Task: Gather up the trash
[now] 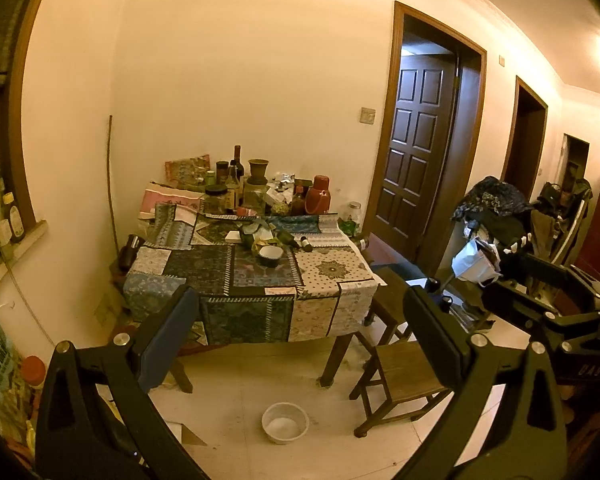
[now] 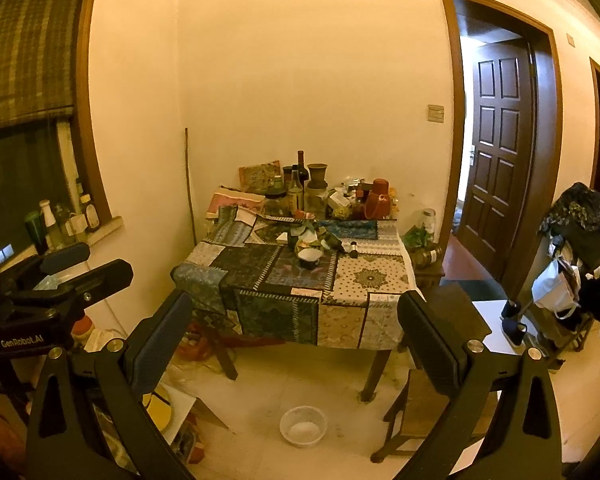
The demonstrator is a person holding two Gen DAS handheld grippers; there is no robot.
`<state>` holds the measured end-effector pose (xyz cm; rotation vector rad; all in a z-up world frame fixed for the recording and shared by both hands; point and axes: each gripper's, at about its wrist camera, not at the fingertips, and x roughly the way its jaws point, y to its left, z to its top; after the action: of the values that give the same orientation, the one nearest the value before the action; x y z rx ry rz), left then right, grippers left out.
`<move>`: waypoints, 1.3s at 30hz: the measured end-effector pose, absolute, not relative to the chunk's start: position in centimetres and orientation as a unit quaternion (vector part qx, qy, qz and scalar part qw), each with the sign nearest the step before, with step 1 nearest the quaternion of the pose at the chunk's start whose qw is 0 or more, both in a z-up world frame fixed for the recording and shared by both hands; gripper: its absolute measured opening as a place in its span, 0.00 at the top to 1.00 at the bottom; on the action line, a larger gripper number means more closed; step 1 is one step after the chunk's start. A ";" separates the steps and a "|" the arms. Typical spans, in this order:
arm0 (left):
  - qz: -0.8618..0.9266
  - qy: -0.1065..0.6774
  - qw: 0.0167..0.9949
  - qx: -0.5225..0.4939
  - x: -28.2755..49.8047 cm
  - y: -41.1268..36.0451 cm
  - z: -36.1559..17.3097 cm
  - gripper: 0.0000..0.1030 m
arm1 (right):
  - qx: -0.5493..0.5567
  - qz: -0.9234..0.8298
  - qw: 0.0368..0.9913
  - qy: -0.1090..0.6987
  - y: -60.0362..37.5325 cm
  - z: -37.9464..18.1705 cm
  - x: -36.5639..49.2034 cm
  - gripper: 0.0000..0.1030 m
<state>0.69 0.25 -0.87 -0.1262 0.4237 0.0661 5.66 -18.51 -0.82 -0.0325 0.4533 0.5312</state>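
A table with a patchwork cloth [image 1: 332, 272] [image 2: 372, 280] stands against the far wall. Near its middle lie scraps of wrapper and paper [image 1: 260, 236] [image 2: 306, 238], a fallen green bottle [image 1: 288, 238] [image 2: 334, 242] and a dark bowl [image 1: 271, 256] [image 2: 310, 258]. My left gripper [image 1: 300, 312] is open and empty, held well back from the table. My right gripper [image 2: 296, 320] is also open and empty, at about the same distance. The right gripper shows at the right of the left wrist view [image 1: 548, 300]; the left gripper shows at the left of the right wrist view [image 2: 72, 272].
Jars, bottles, a red flask [image 1: 318, 196] and a clay pot [image 1: 258, 170] crowd the table's back. A white bowl [image 1: 285, 422] [image 2: 303, 426] sits on the floor before the table. A wooden stool [image 1: 400, 376] stands at the right. A cluttered rack [image 1: 496, 232] and an open door [image 1: 416, 152] are further right.
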 end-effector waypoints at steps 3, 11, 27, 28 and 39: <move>0.033 0.212 0.975 -0.063 0.7 0.4 -0.9 0.00 | -0.015 0.262 0.939 0.222 -18.5 -0.8 5.8 0.01; 0.033 0.218 0.973 -0.067 1.2 0.9 -1.2 0.00 | -0.016 0.262 0.937 0.229 -18.4 -0.9 5.8 0.01; 0.035 0.221 0.972 -0.066 1.3 0.8 -1.4 0.00 | -0.017 0.262 0.936 0.236 -18.5 -0.7 6.2 0.01; 0.036 0.221 0.972 -0.066 1.3 0.8 -1.3 0.00 | -0.018 0.262 0.936 0.235 -18.5 -0.7 6.2 0.01; 0.037 0.221 0.972 -0.066 1.5 1.1 -1.4 0.00 | -0.019 0.262 0.936 0.234 -18.4 -0.7 6.2 0.01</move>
<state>1.50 1.06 -1.40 -0.1322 0.4458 0.0743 6.20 -18.44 -0.66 -0.0378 0.4791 0.5360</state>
